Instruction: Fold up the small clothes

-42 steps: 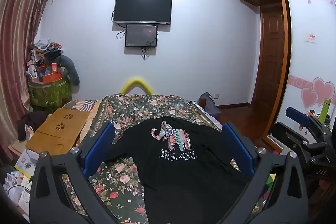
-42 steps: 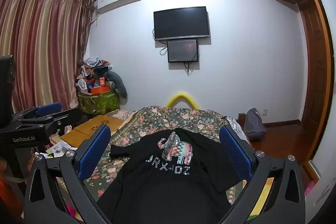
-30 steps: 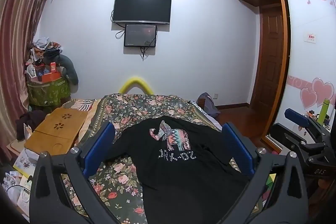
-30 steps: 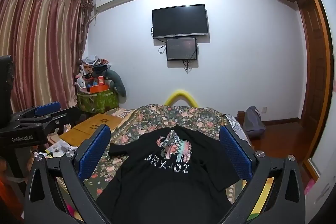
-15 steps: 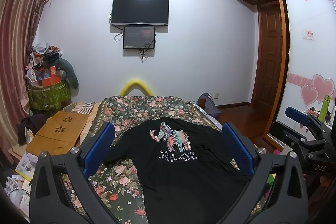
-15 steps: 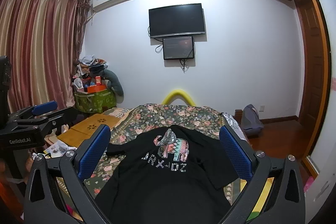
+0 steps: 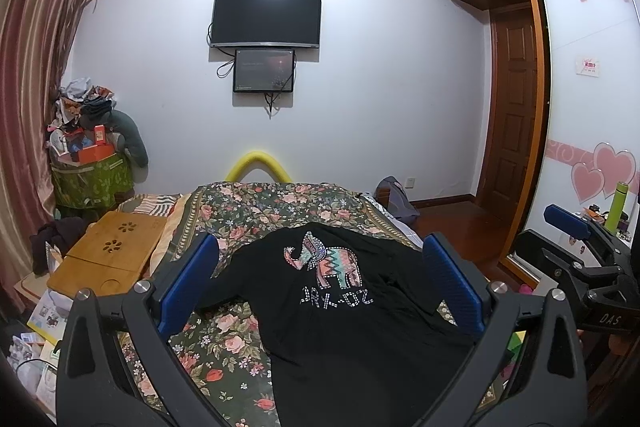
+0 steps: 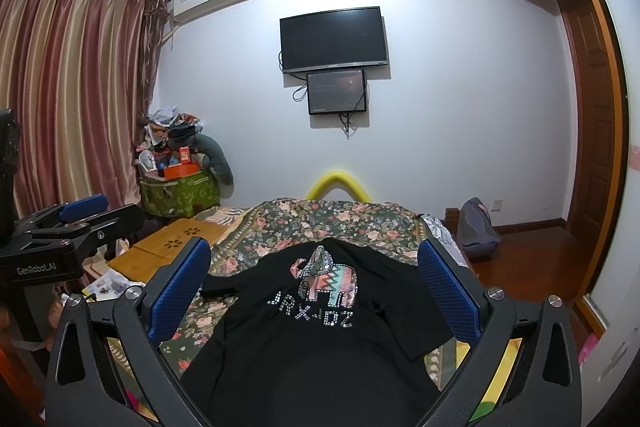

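Note:
A black T-shirt (image 7: 340, 327) with a colourful elephant print lies spread face up on the floral bedspread (image 7: 256, 211), collar toward the far end. It also shows in the right wrist view (image 8: 312, 339). My left gripper (image 7: 320, 263) is open and empty, held above the near part of the shirt. My right gripper (image 8: 314, 263) is open and empty, also above the shirt. The right gripper shows at the right edge of the left wrist view (image 7: 580, 251), the left gripper at the left edge of the right wrist view (image 8: 72, 227).
A wooden lap table (image 7: 108, 255) sits left of the bed. A green bin piled with clutter (image 7: 90, 167) stands by the curtain. A TV (image 7: 266, 17) hangs on the far wall. A bag (image 7: 394, 197) and a wardrobe (image 7: 580, 107) are to the right.
Both grippers have tilted slightly and shifted a little; the shirt has not moved. Both stay open and empty.

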A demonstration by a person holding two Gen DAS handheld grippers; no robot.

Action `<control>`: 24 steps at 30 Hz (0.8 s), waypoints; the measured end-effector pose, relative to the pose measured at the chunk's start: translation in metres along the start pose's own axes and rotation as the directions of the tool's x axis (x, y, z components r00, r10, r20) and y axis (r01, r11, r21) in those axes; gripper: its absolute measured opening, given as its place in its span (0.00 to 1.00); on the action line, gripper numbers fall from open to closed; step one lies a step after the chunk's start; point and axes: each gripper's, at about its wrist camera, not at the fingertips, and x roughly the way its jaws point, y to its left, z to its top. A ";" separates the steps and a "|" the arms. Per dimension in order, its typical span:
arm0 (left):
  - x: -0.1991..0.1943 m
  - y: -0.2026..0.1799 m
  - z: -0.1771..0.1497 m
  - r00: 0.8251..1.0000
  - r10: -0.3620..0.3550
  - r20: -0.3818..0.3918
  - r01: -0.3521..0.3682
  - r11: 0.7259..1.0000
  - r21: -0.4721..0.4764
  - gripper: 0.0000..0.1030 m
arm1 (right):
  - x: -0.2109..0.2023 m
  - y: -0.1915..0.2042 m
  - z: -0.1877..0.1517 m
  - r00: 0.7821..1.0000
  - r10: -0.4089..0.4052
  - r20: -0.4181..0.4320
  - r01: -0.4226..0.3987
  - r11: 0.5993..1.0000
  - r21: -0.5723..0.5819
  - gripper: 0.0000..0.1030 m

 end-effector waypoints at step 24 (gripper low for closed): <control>0.002 0.001 0.001 1.000 -0.004 -0.004 0.004 1.000 -0.005 1.00 | 0.000 -0.003 0.001 1.000 -0.001 -0.002 0.001 1.000 0.002 1.00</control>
